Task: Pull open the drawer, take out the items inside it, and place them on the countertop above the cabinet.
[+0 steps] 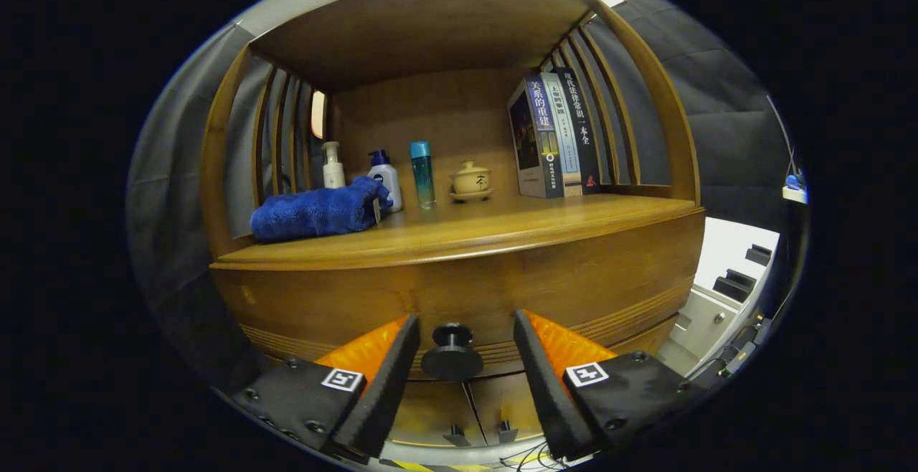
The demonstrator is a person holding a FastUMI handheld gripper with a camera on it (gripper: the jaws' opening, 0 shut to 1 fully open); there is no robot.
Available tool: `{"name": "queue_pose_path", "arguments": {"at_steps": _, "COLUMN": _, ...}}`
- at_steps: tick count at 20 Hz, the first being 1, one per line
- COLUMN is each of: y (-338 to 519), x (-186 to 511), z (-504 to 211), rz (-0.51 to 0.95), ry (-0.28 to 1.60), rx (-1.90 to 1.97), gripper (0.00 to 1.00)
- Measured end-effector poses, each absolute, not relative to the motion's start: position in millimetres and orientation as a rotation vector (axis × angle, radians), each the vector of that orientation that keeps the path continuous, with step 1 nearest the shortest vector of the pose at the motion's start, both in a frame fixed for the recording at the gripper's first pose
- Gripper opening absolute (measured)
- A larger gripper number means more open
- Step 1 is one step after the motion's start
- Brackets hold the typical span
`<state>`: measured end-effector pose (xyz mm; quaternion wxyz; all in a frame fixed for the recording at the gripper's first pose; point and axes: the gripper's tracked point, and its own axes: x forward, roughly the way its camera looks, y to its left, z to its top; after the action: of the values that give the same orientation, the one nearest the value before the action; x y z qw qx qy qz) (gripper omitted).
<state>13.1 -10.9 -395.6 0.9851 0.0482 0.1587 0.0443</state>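
The drawer (pixel 459 293) is a wide wooden front running side to side across the cabinet, its long axis level and its face turned straight toward the gripper (pixel 466 346). It sits closed, flush under the countertop (pixel 502 232). The front is warm brown wood with fine grooved lines along its lower edge, and a dark round knob (pixel 452 357) stands out from its middle on a short stem — a flat disc pointing at the camera.

The gripper is held level and square to the drawer front, low against it, with one finger on each side of the knob. The fingers are spread apart with clear gaps to the knob on both sides, touching nothing.

On the countertop above the drawer, a folded blue towel (pixel 319 210) lies toward the left. Behind it stand a pump bottle (pixel 332 166), a white bottle with a blue cap (pixel 385 174) and a slim teal bottle (pixel 422 173). Right of these sits a small lidded tea bowl (pixel 471 180) on a saucer, then upright books (pixel 556 135) leaning at the slatted side.

Below the drawer are two cabinet doors (pixel 473 407) — each with a small dark pull.
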Motion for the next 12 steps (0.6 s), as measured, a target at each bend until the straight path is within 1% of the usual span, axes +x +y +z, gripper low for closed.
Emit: {"name": "queue_pose_path", "arguments": {"at_steps": 12, "y": 1, "x": 14, "z": -409, "rz": 0.120, "ry": 0.338, "rx": 0.103, "gripper": 0.53}}
